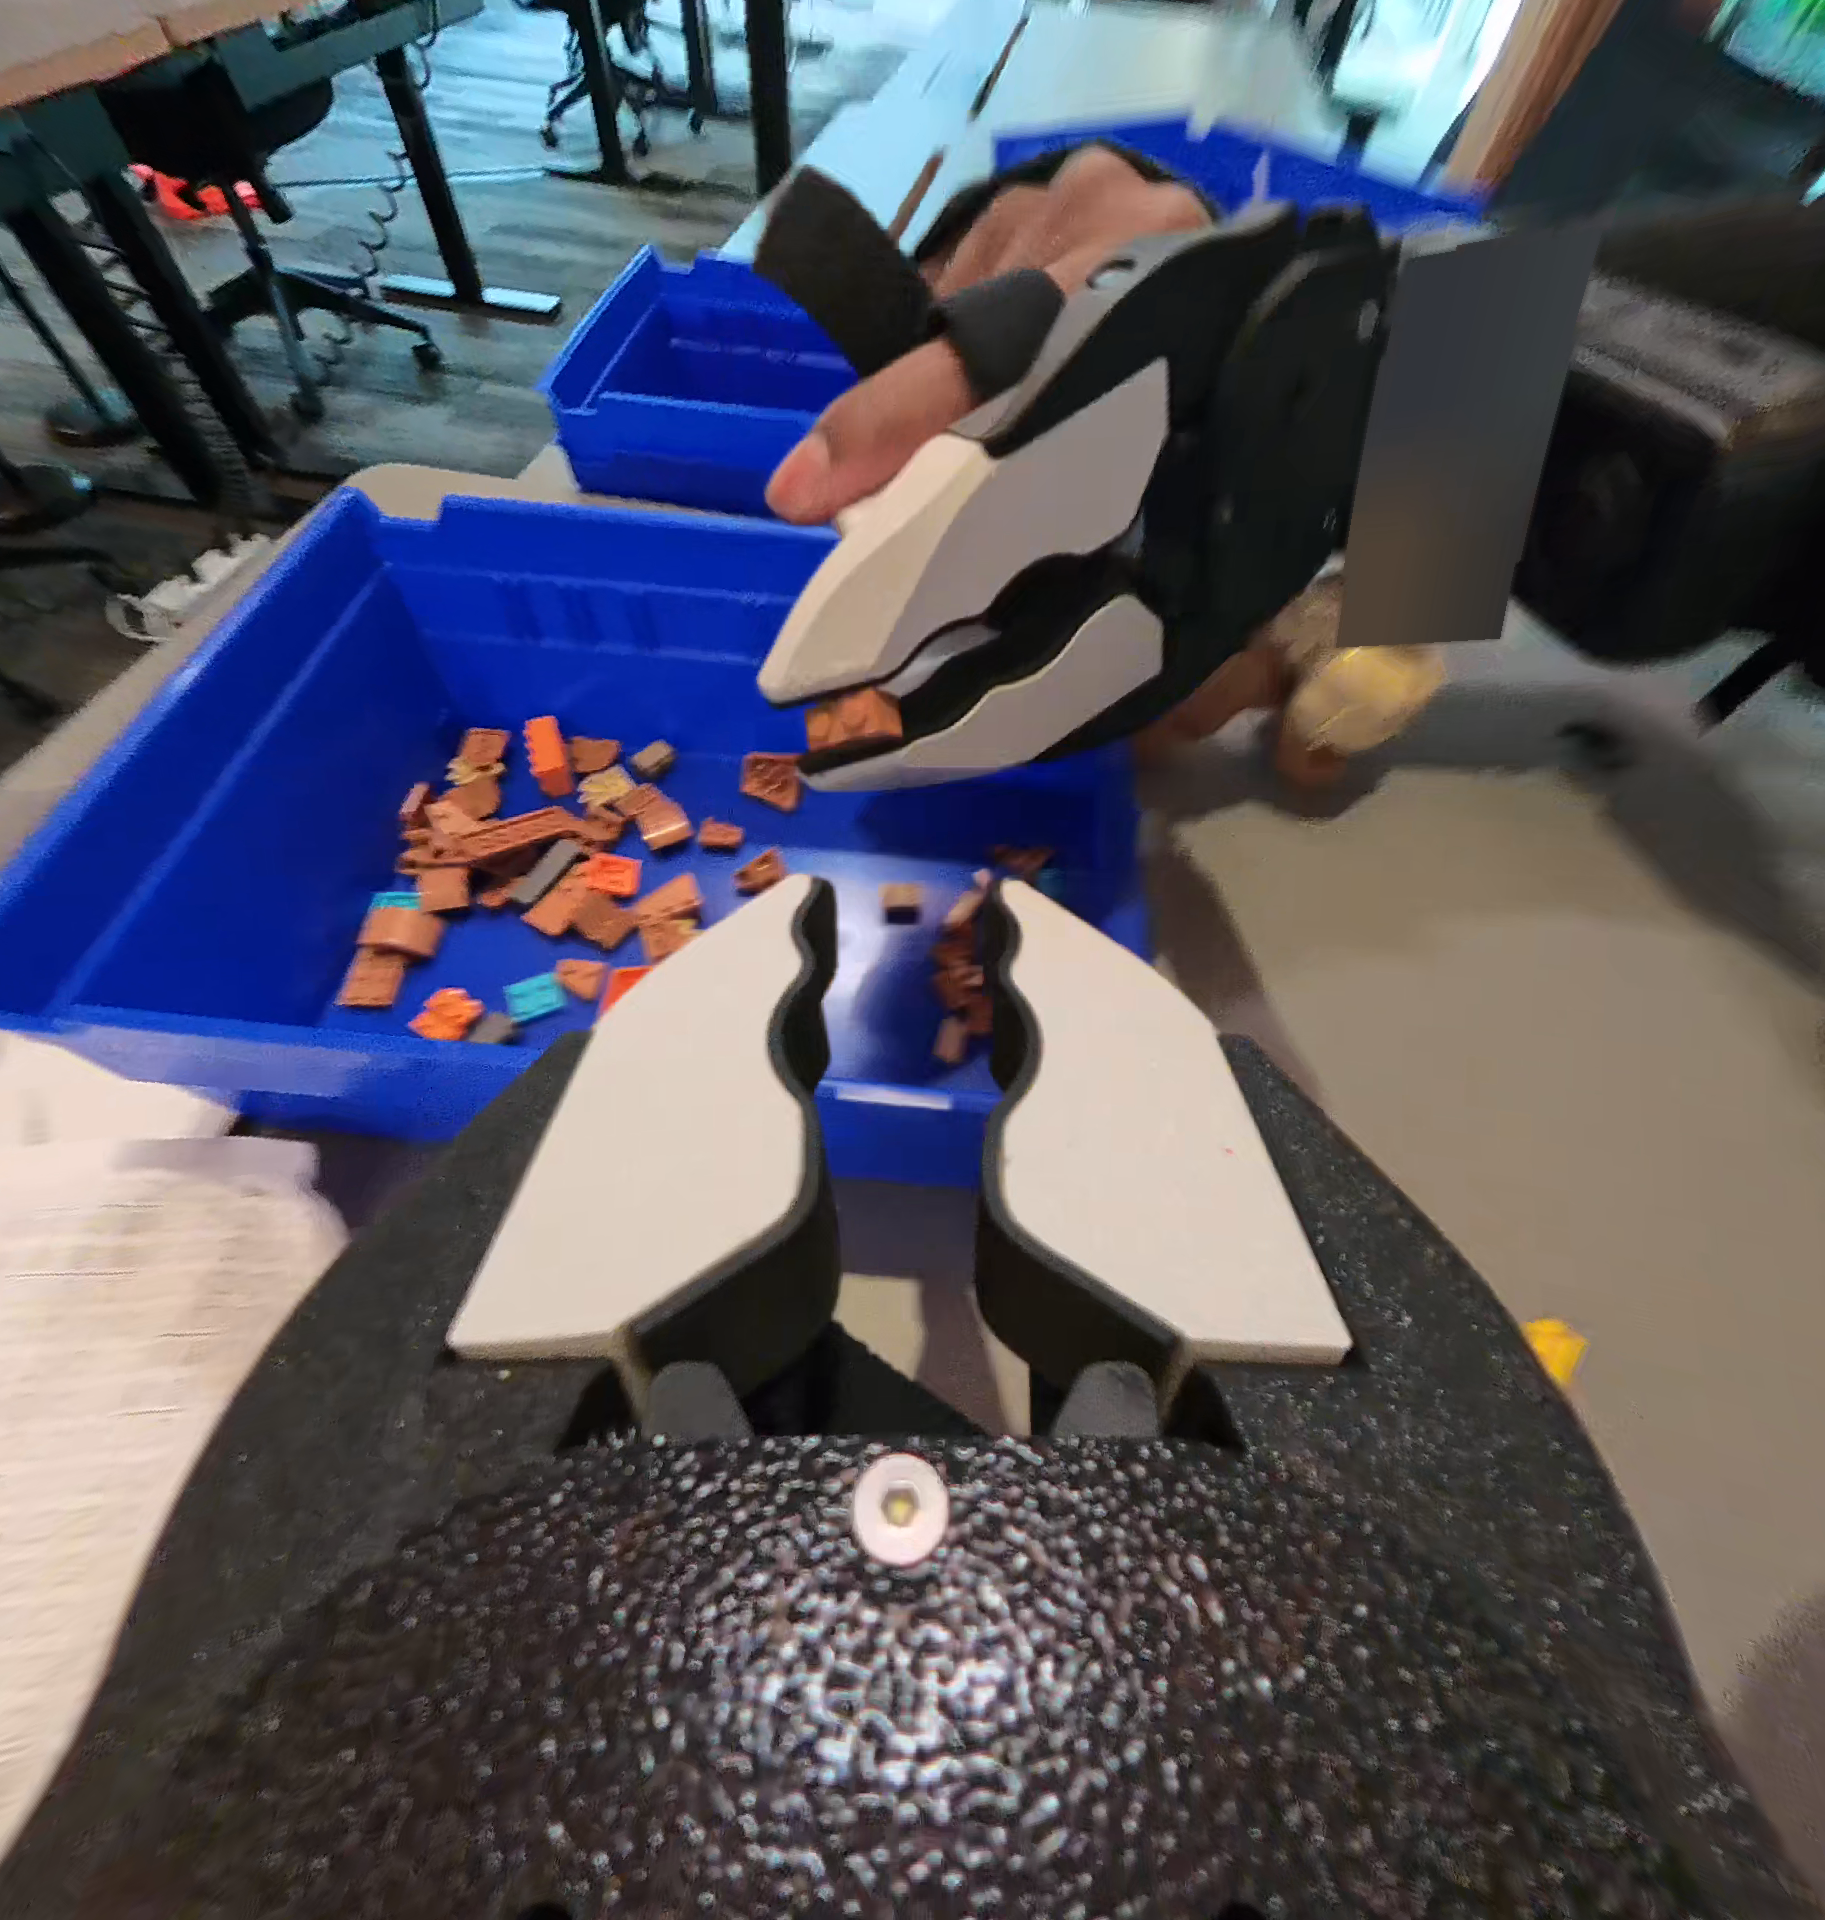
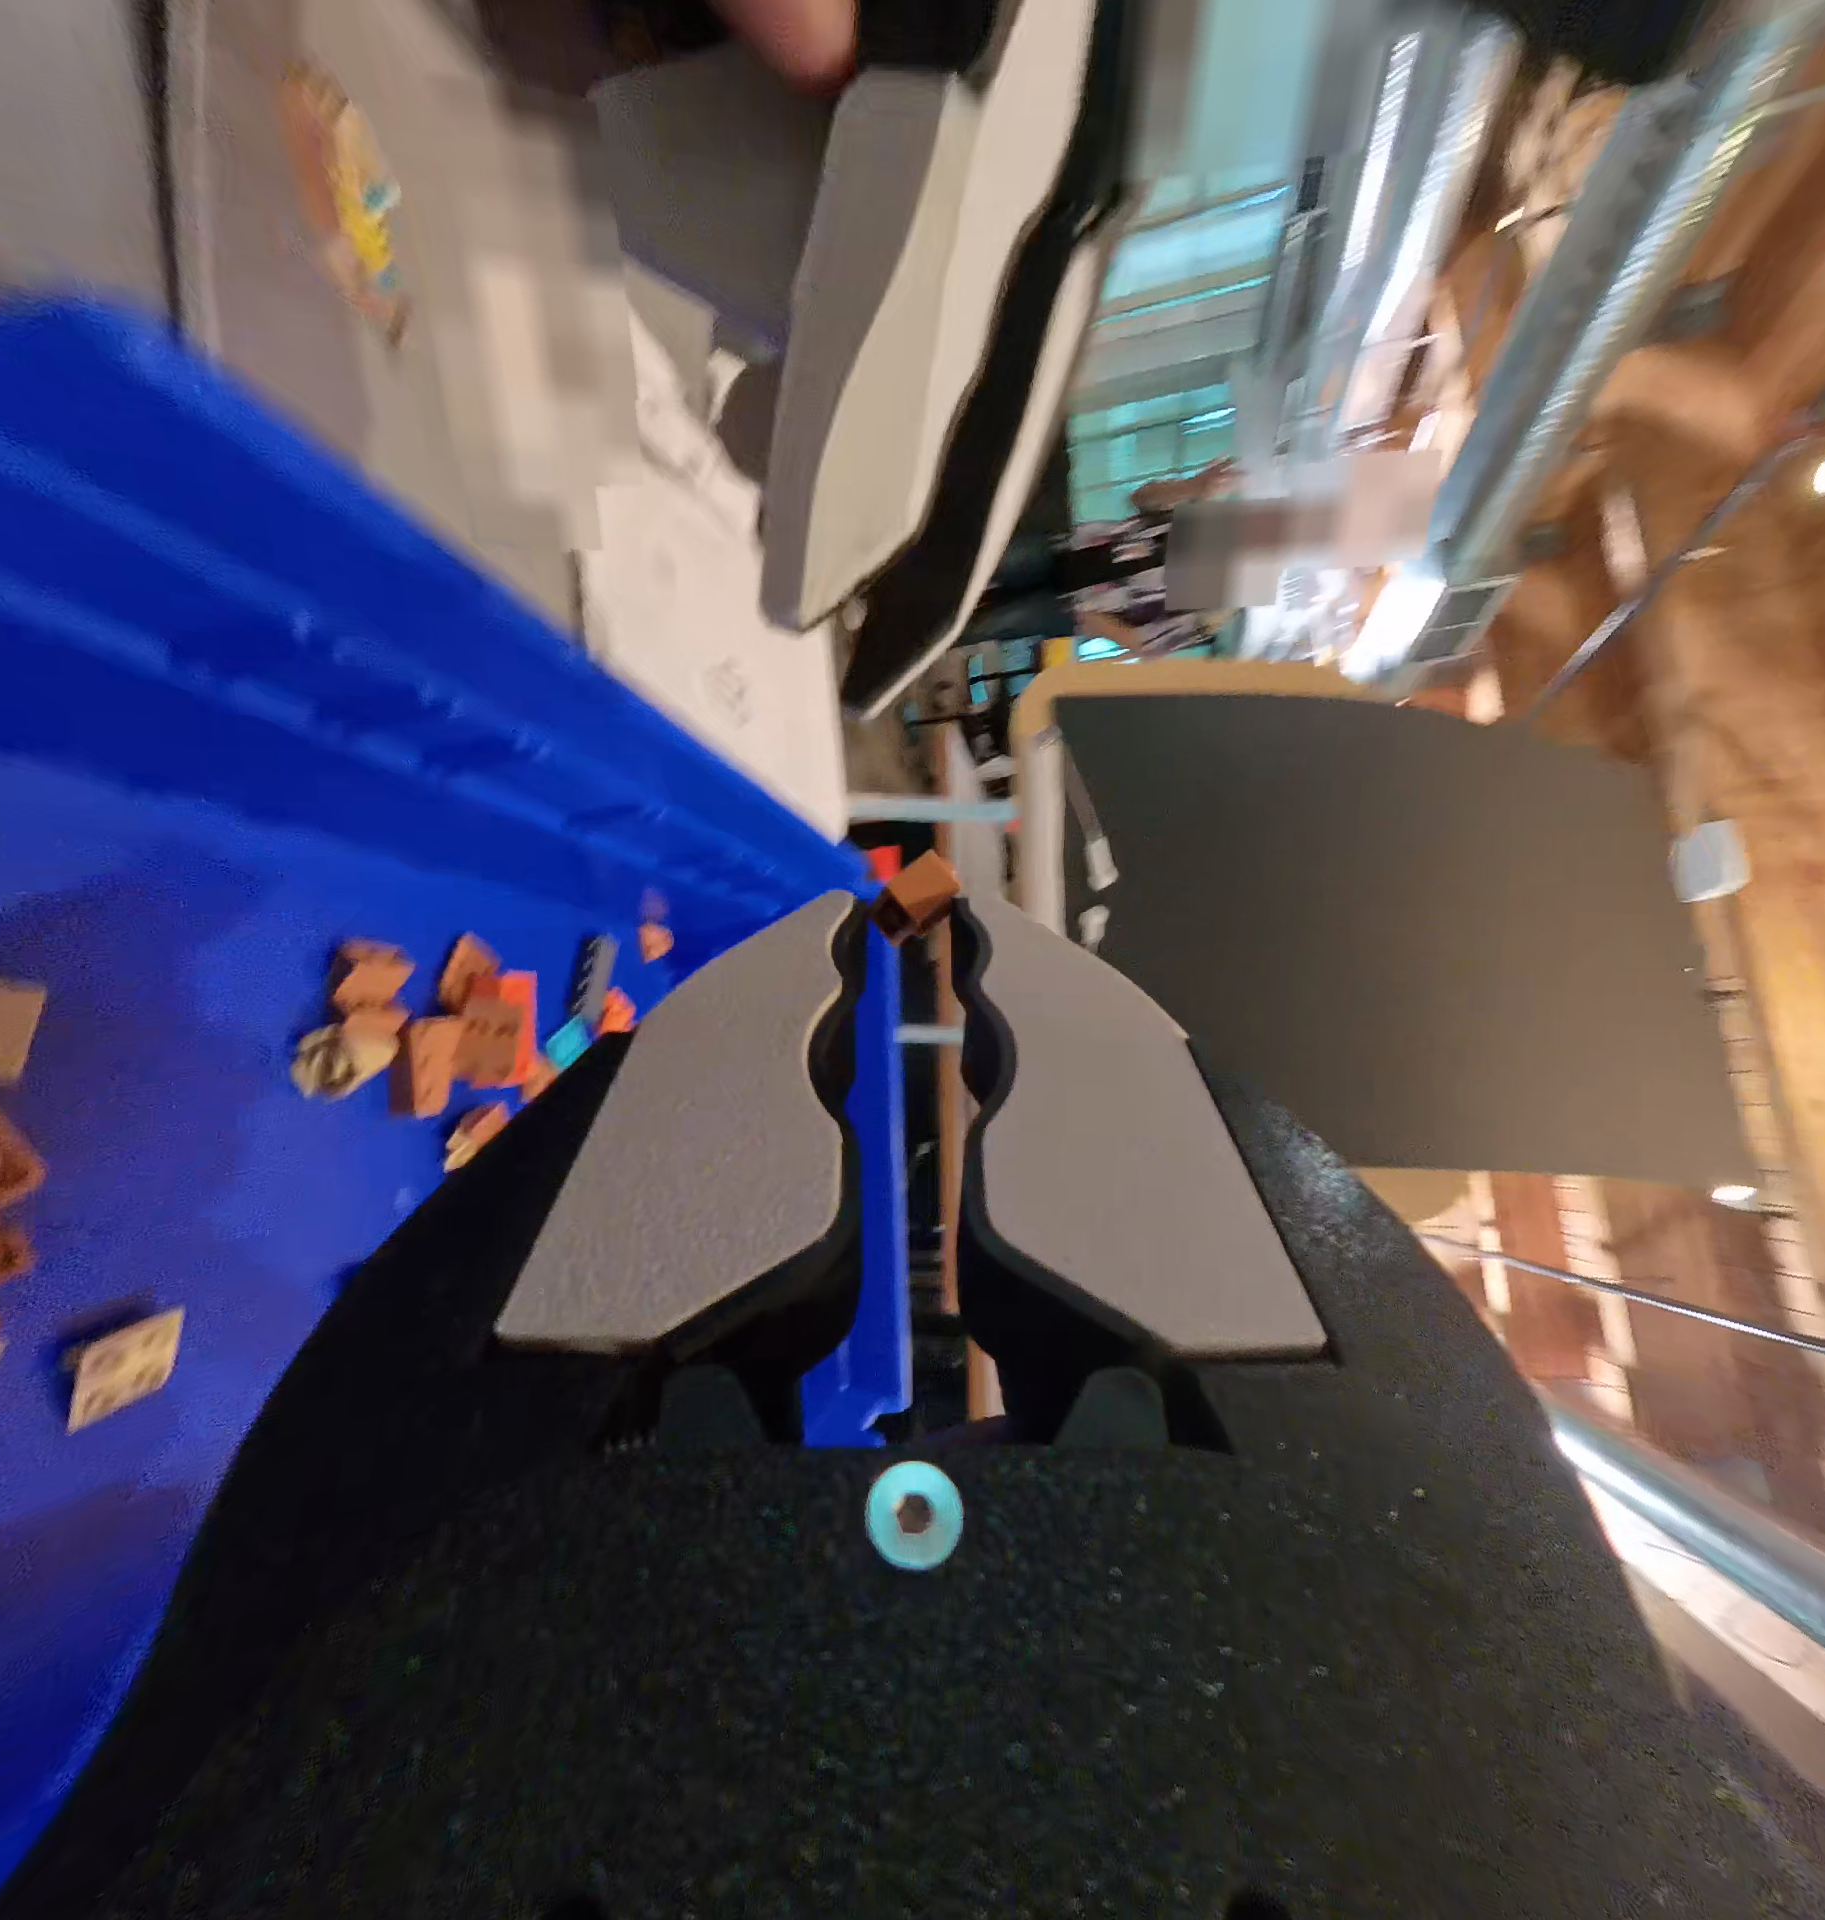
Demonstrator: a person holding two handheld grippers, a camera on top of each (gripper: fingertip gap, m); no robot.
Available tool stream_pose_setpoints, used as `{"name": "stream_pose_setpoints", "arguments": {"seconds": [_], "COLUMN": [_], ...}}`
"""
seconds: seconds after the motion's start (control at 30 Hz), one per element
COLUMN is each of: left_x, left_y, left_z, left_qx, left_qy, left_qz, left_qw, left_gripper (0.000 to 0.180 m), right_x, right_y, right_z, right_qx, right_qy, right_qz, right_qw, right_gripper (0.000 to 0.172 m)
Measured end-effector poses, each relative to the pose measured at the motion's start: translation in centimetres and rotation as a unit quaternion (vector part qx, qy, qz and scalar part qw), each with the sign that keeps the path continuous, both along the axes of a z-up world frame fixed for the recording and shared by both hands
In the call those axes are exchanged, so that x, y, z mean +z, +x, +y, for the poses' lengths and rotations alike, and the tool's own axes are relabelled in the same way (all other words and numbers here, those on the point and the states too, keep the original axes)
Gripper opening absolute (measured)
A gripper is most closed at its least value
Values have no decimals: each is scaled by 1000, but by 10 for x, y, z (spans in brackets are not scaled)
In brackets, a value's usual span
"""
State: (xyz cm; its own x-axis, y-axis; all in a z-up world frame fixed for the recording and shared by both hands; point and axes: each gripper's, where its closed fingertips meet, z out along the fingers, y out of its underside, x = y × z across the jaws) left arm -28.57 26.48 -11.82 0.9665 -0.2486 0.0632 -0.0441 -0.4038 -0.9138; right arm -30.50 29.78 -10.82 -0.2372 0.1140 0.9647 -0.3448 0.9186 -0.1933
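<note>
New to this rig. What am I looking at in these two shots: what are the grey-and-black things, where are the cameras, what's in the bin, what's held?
No robot here: a person holds a pair of hand-worked tongs in each hand. Each pair carries a wide-angle camera looking out along its two fingers, so each picture shows its own tongs at the bottom.

Left view: the left tongs stand open with nothing between them, above a blue bin of small brown, orange and teal bricks. A second blue bin sits behind, and the table is grey. A gloved hand brings the right tongs in from above.

Right view: the right tongs pinch a small brown brick at the tips, beside the bin's edge.
</note>
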Motion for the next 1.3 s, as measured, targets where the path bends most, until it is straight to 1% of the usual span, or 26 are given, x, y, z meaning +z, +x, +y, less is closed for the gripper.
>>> {"name": "stream_pose_setpoints", "arguments": {"seconds": [0.07, 0.13, 0.23, 0.3, 0.4, 0.57, 0.73, 0.8, 0.9, 1.0, 1.07, 1.13, 1.2, 1.3], "left_x": [12, 23, 37, 44, 41, 30, 11, 4, -12, -32, -41, -45, -46, -49], "left_y": [14, 26, 43, 54, 67, 79, 80, 75, 62, 45, 41, 43, 48, 55], "left_z": [-11, -23, -44, -59, -80, -114, -140, -151, -170, -190, -200, -206, -209, -209], "left_qx": [-4, -3, -3, -7, -9, -4, 19, 37, 76, 135, 161, 170, 175, 179], "left_qy": [28, 59, 105, 125, 127, 132, 125, 124, 113, 99, 96, 98, 106, 116], "left_qz": [-49, -77, -111, -131, -135, -122, -110, -114, -114, -82, -43, -6, 18, 45], "left_qw": [998, 995, 988, 983, 983, 984, 986, 985, 984, 982, 981, 981, 979, 976], "left_gripper": [32, 38, 44, 45, 42, 17, 17, 17, 17, 17, 17, 17, 17, 17], "right_x": [21, 33, 36, 36, 34, 25, 7, -4, -22, -38, -44, -47, -47, -46], "right_y": [14, 28, 46, 55, 65, 76, 77, 76, 75, 76, 74, 74, 76, 74], "right_z": [-23, -47, -81, -100, -125, -160, -186, -191, -194, -197, -200, -208, -214, -214], "right_qx": [8, 7, 9, 11, 18, 30, 36, 31, 24, 21, 11, 8, 6, -11], "right_qy": [-3, 4, 15, 18, 15, -16, -44, -54, -80, -103, -139, -200, -259, -317], "right_qz": [47, 81, 103, 116, 133, 145, 139, 121, 73, -5, -68, -147, -212, -263], "right_qw": [999, 997, 995, 993, 991, 989, 989, 991, 994, 994, 988, 969, 942, 911], "right_gripper": [15, 15, 14, 15, 15, 14, 15, 19, 19, 17, 16, 15, 13, 10]}}
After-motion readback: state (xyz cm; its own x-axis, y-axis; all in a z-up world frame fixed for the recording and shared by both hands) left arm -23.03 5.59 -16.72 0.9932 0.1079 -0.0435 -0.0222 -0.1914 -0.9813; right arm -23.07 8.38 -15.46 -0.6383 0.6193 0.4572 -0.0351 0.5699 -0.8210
